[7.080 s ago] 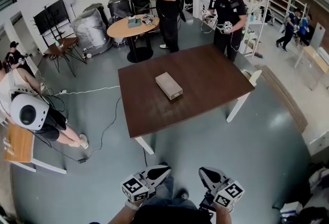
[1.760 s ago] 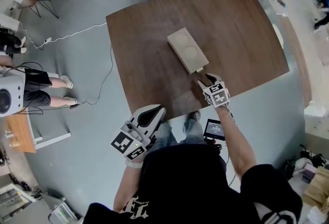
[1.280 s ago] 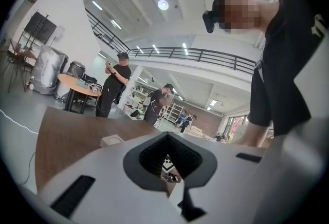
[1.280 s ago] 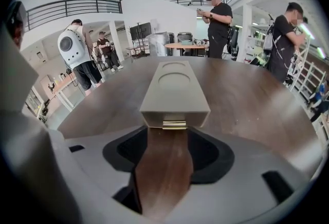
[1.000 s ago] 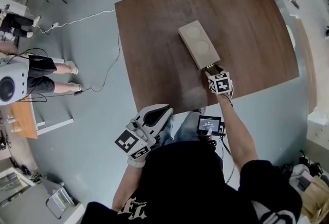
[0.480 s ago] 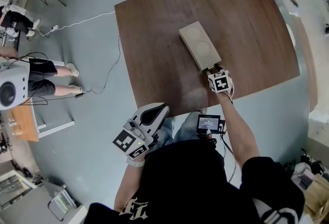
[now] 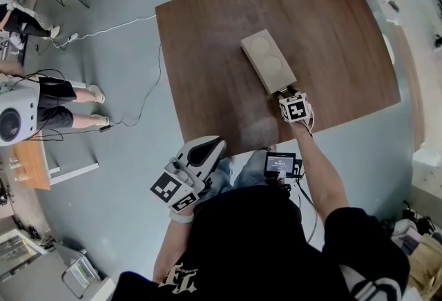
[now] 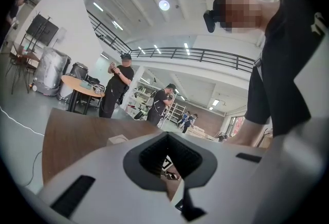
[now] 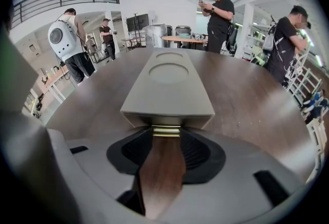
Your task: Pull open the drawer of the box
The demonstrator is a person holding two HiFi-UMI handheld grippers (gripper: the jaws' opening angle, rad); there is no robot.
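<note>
box: tan oblong box [image 7: 268, 69] near the middle of the brown counter [image 7: 207, 51], its length running from 11 o'clock to 5 o'clock in the head view
drawer: its front [image 9: 195, 120] sits flush under the lid at the 5 o'clock end, not yet pulled
where to take hold: the small brass handle [image 9: 166, 131], the only purchase on that front
handling: the box looks light and nothing pins it, so it may slide with the pull; the handle looks stiff, narrow and slick
right tongs [image 9: 166, 138]: have just been closing, the handle between them, pads seeming to meet its two ends
left tongs [image 7: 207, 148]: closed and empty, off the counter at 7 o'clock of the box
contents: drawer's inside hidden; the two round hollows on the lid are bare
</note>
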